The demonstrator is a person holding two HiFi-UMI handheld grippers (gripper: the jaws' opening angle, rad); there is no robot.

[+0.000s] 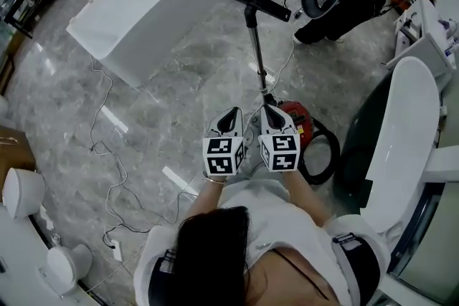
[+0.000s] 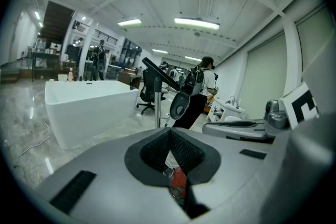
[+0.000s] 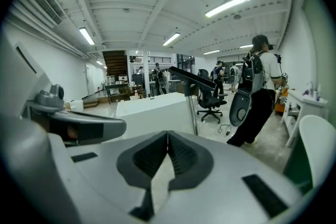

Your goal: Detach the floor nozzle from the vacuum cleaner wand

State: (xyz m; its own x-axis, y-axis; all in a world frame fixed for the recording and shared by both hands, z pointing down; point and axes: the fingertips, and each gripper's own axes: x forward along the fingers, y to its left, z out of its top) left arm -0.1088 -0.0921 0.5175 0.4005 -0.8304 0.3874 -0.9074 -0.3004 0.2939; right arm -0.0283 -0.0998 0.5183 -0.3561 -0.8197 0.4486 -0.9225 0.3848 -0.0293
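Left tongs and right tongs are clenched on nothing, side by side, probably squaring up to the floor nozzle perched atop the upright wand ahead.

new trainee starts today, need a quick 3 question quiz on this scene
1. True or false: the left gripper and right gripper are both shut and empty.
2. The vacuum body near the grippers is: A blue, B red, C green?
3. Fill in: the floor nozzle sits at the ___ end of the upright wand.
Key: 1 true; 2 B; 3 top.
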